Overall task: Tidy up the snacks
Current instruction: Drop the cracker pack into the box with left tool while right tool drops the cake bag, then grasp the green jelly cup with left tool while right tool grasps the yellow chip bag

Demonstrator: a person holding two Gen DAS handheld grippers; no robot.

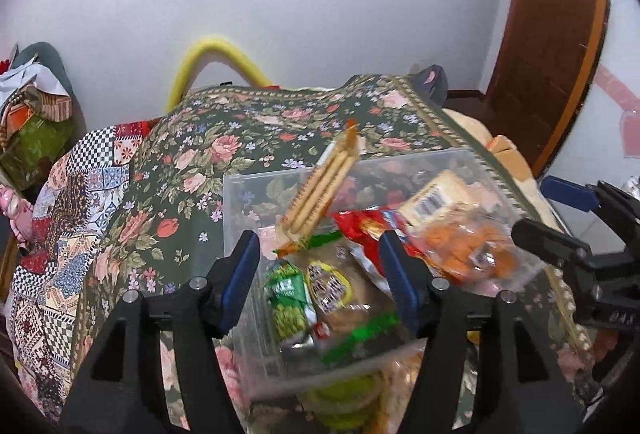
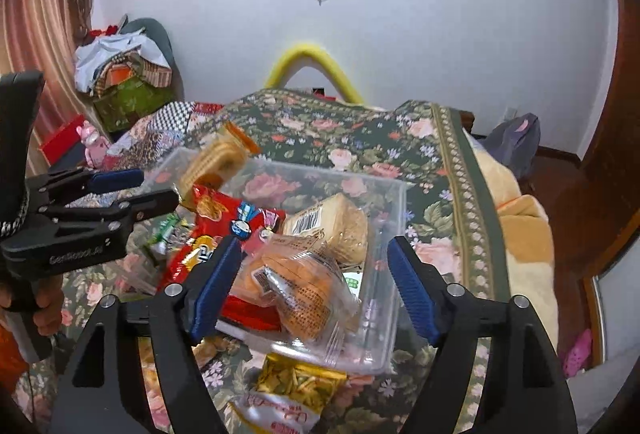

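A clear plastic bin (image 1: 240, 201) (image 2: 394, 218) on the floral cloth holds several snack packs. A biscuit pack (image 1: 320, 185) (image 2: 218, 157) is tilted above the bin's far-left part, blurred, apart from both grippers. In the bin lie a red pack (image 1: 360, 230) (image 2: 224, 209), an orange pastry pack (image 1: 460, 250) (image 2: 296, 282), a cream cake pack (image 1: 436, 197) (image 2: 332, 226) and green packs (image 1: 288, 302). My left gripper (image 1: 320, 266) (image 2: 154, 189) is open and empty over the bin's near-left part. My right gripper (image 2: 316, 274) (image 1: 532, 209) is open and empty over the bin's near edge.
A yellow snack bag (image 2: 296, 386) (image 1: 348, 398) lies on the cloth in front of the bin. The floral-covered table (image 1: 192, 161) drops off at the right edge (image 2: 468, 201). A yellow foam arch (image 2: 308, 53) stands behind it. Clutter is piled at far left (image 2: 120, 73).
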